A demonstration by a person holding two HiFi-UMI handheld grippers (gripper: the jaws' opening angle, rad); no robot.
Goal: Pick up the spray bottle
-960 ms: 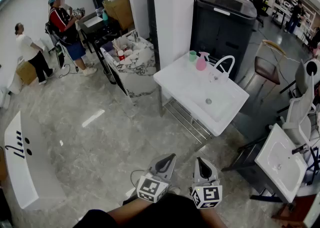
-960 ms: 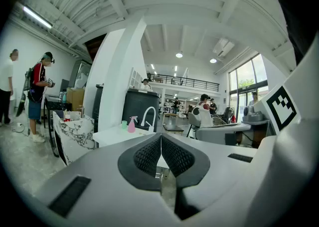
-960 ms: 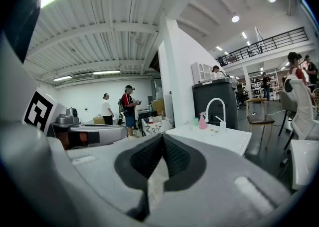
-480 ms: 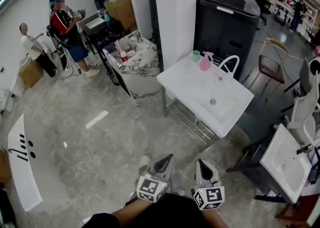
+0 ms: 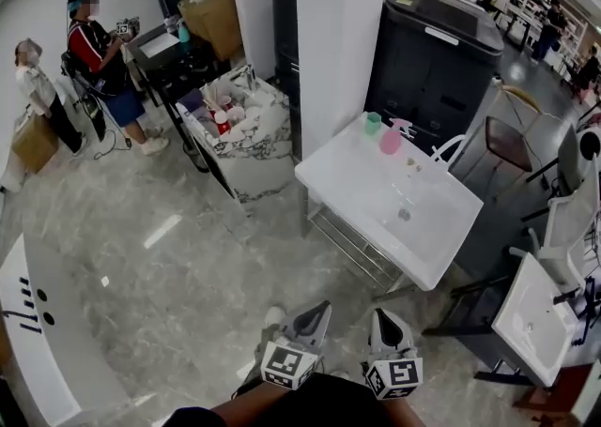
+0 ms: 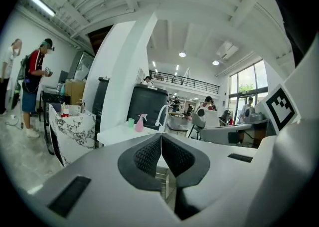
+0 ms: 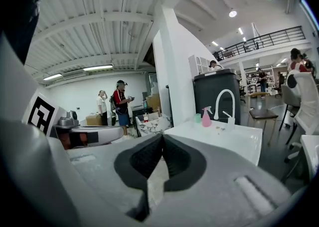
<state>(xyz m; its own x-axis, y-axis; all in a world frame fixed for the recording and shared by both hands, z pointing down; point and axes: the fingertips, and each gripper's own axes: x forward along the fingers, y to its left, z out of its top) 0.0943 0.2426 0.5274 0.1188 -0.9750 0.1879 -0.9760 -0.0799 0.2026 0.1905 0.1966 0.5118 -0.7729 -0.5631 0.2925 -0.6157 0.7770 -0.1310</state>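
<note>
At the far corner of the white sink unit (image 5: 371, 192): one spray bottle (image 5: 392, 137), with a pink body and a pale trigger head, standing upright. It is untouched; nothing grips it or leans on it.

Just beside the bottle, on the same corner of the sink unit: one green cup (image 5: 373, 123), upright, with a small gap between it and the bottle. At the sink unit's back edge, by the basin: one white arched faucet (image 5: 451, 147).

Well short of the sink unit's near edge, over the grey floor (image 5: 188, 256): left gripper (image 5: 322, 307). Its jaws are pressed together with the pads meeting and nothing between them. It faces the sink unit.

Alongside it, equally far from the sink unit: right gripper (image 5: 379, 314). Its jaws are fully closed and hold nothing. In both gripper views the bottle shows small and far ahead, past the closed tips.

Behind the sink unit: one dark cabinet (image 5: 432, 50) and one white pillar (image 5: 324, 40). To the left of the sink unit: one marble-patterned stand (image 5: 246, 148) with small items on top.

Status, as a judgement: the pick-up has not begun. Nothing is done beyond facing the sink unit. What is left:
- close the distance to the sink unit;
- part the jaws of one gripper;
- set them either side of the bottle's body, clear of the cup;
- close and lift.

Both grippers look equally well placed, and it cannot be told which one will take the bottle.
</note>
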